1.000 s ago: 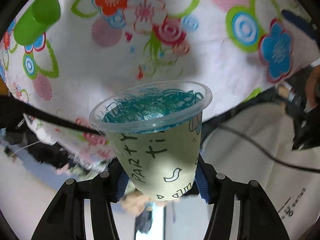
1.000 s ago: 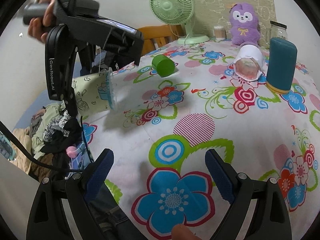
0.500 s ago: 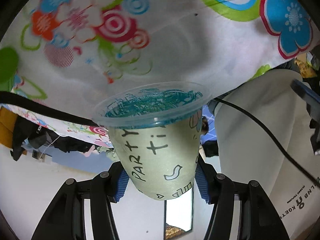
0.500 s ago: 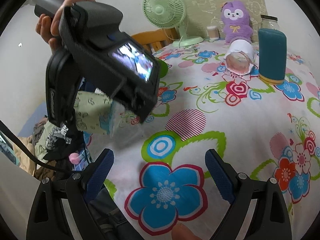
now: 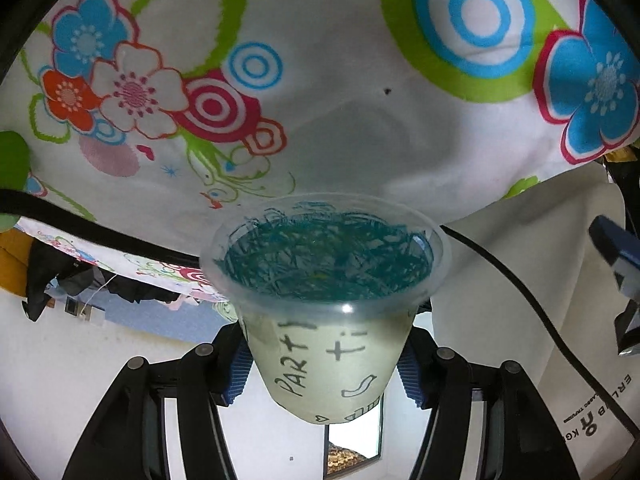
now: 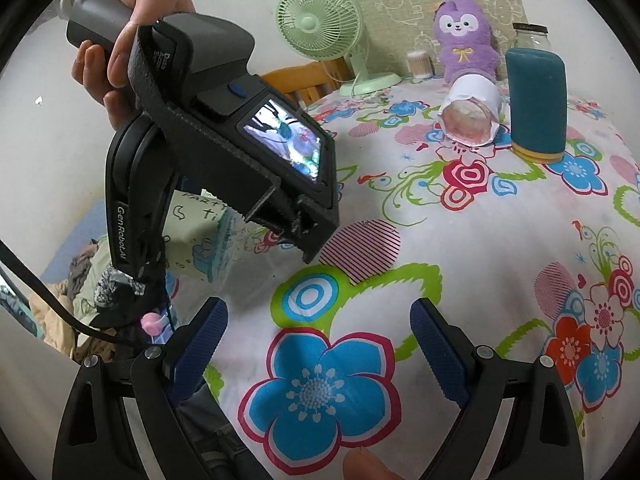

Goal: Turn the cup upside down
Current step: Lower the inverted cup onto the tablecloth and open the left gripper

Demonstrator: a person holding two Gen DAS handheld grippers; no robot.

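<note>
My left gripper (image 5: pixel 322 364) is shut on a pale green paper cup (image 5: pixel 328 356) with "PARTY time" written on it and a clear rim with blue scribble inside. The cup is tipped over, its mouth facing the flowered tablecloth (image 5: pixel 340 120) close below. In the right wrist view the same cup (image 6: pixel 200 244) lies sideways in the air near the table's left edge, half hidden by the left gripper's body (image 6: pixel 224 152). My right gripper (image 6: pixel 318 344) is open and empty, low over the table's near edge.
A white cup (image 6: pixel 472 116) lies on its side at the back, beside an upright teal cylinder (image 6: pixel 536 104). A green fan (image 6: pixel 324 24), a purple plush toy (image 6: pixel 464 36) and a glass jar (image 6: pixel 532 36) stand behind. A green cup (image 5: pixel 12 160) shows at the left.
My left gripper has turned the cup further over and carried it inward over the table, closer to the cloth. My right gripper has stayed nearly still.
</note>
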